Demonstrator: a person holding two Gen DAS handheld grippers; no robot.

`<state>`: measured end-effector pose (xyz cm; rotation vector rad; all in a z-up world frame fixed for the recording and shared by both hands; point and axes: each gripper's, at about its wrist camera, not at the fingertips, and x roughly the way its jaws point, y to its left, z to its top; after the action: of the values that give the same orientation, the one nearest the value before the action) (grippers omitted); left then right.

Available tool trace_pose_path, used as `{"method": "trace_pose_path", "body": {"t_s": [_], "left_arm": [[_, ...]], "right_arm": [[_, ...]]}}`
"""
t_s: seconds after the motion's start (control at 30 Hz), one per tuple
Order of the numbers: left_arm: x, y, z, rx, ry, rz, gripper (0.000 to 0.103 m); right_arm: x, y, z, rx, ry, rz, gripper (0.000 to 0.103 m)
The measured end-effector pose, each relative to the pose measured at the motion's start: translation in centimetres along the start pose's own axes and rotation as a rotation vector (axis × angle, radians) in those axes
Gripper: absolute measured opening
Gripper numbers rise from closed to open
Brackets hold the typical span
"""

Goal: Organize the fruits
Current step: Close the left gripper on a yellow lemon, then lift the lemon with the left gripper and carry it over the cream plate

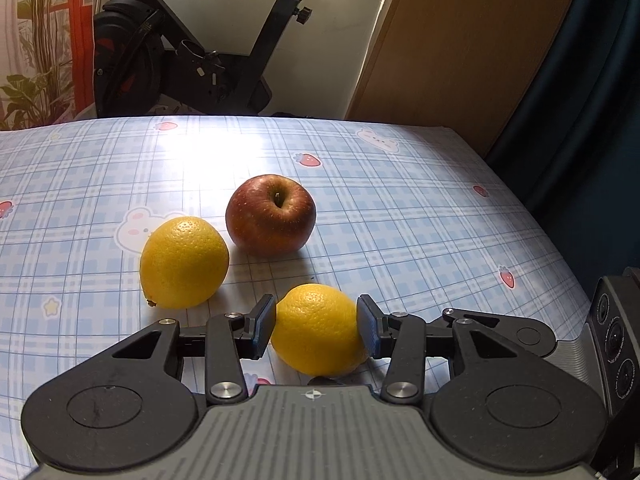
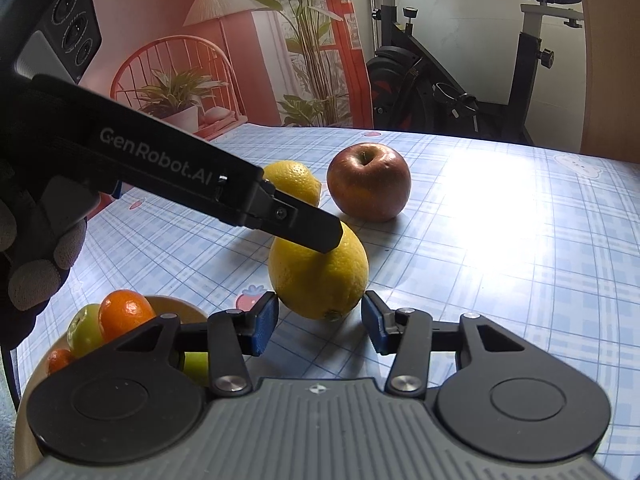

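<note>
The left claw (image 1: 316,330) is clamped on a round yellow lemon (image 1: 318,328) resting on the blue checked surface (image 1: 420,220). The right claw (image 2: 320,326) stands apart just short of that lemon, its pads touching nothing.

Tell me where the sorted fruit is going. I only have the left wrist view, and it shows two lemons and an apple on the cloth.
Observer: The right wrist view shows a bowl at its lower left. It holds an orange and a green fruit.
Operator: Report where the right gripper is.
Observer: The right gripper is open. Its fingertips sit on either side of the near end of the lemon that the left gripper clamps, and they don't appear to touch it.
Operator: Say who is holding the left gripper.
Observer: A gloved hand.
</note>
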<state>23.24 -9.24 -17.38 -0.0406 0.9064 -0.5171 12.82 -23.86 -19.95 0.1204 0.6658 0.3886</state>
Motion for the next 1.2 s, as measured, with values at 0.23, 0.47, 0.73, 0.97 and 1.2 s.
{"method": "trace_pose_path", "body": {"t_s": [0.23, 0.47, 0.73, 0.97, 1.2], "left_arm": [[0.4, 0.6, -0.1, -0.031, 0.011, -0.024, 0.056], [0.2, 0.0, -0.3, -0.012, 0.016, -0.031, 0.052], [-2.4, -1.2, -0.2, 0.002, -0.020, -0.062, 0.051], [-6.7, -2.3, -1.5, 0.021, -0.064, -0.076, 0.051], [-11.7, -2.1, -4.8, 0.019, -0.067, -0.097, 0.052]], "right_arm": [[0.2, -0.3, 0.0, 0.016, -0.001, 0.013, 0.052], [-0.2, 0.0, -0.2, 0.011, -0.010, 0.003, 0.051], [-3.2, 1.3, 0.7, 0.008, -0.040, -0.015, 0.051], [-6.4, 4.4, 1.2, -0.016, -0.058, -0.019, 0.051], [-9.1, 9.3, 0.6, -0.062, -0.029, 0.003, 0.051]]}}
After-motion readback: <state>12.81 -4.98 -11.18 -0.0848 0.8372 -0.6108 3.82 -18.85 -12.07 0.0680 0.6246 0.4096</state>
